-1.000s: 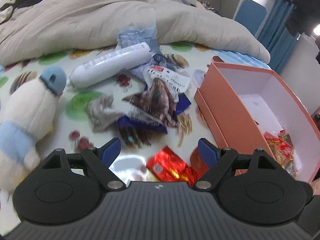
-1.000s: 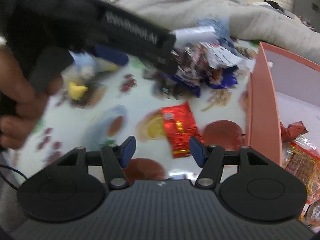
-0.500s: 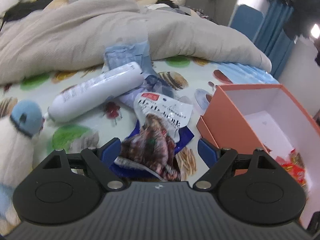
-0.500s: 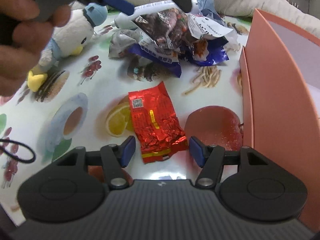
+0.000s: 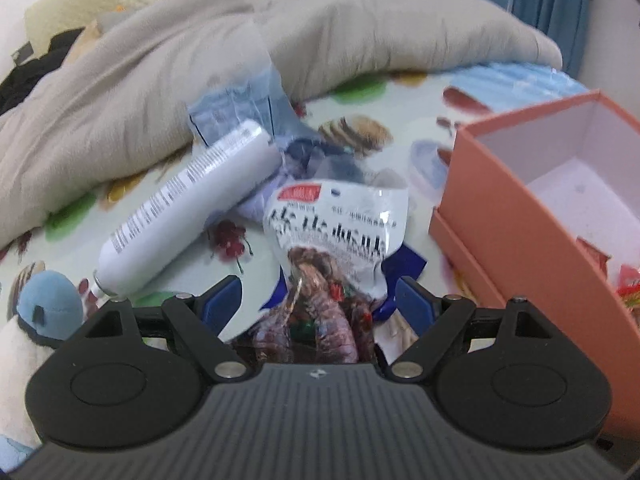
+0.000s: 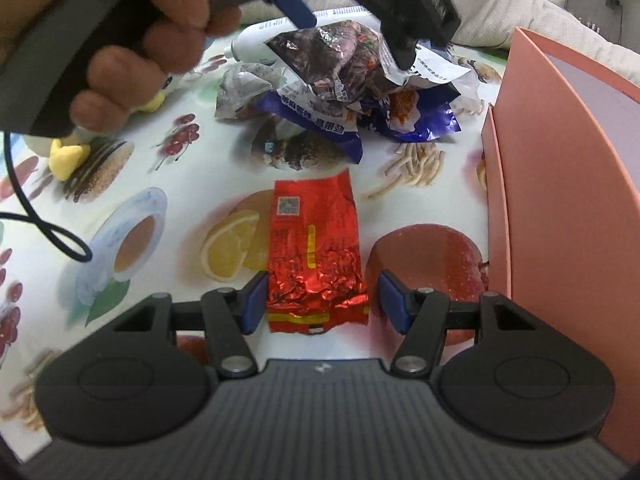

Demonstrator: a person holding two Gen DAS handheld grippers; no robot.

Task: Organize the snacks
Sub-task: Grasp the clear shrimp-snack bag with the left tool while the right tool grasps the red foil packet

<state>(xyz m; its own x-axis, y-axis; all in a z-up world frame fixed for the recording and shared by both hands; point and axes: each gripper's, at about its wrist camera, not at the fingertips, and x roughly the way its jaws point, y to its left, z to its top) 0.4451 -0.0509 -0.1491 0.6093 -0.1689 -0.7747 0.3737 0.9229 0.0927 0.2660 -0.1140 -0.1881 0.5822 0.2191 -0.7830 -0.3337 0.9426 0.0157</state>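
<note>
Left wrist view: the left hand-held gripper (image 5: 318, 300) has its blue pads spread apart on either side of a clear-and-white plastic snack pouch with dark braised pieces inside (image 5: 332, 248), which tops the pile of wrappers near the middle of the fruit-printed bed sheet (image 5: 400, 96). The pouch looks light, crinkly and slick; I would pinch its fuller lower part, not the flat printed top, which would likely fold and slip. The pouch's lower end is hidden behind the gripper body, and motion blur makes the print unreadable. To the right stands an open salmon-pink cardboard box (image 5: 516, 216), its far side cut off.

Right wrist view: the right hand-held gripper (image 6: 322, 300), fingers open, straddles the near end of a crumpled red foil sachet (image 6: 316, 252) lying flat on the sheet just left of the box wall. It seems light, stiff-creased and thin, so a grip across the puffed lower half should hold. Whether the pads touch it is unclear. The person's left hand (image 6: 132, 36) blocks the upper left.
</note>
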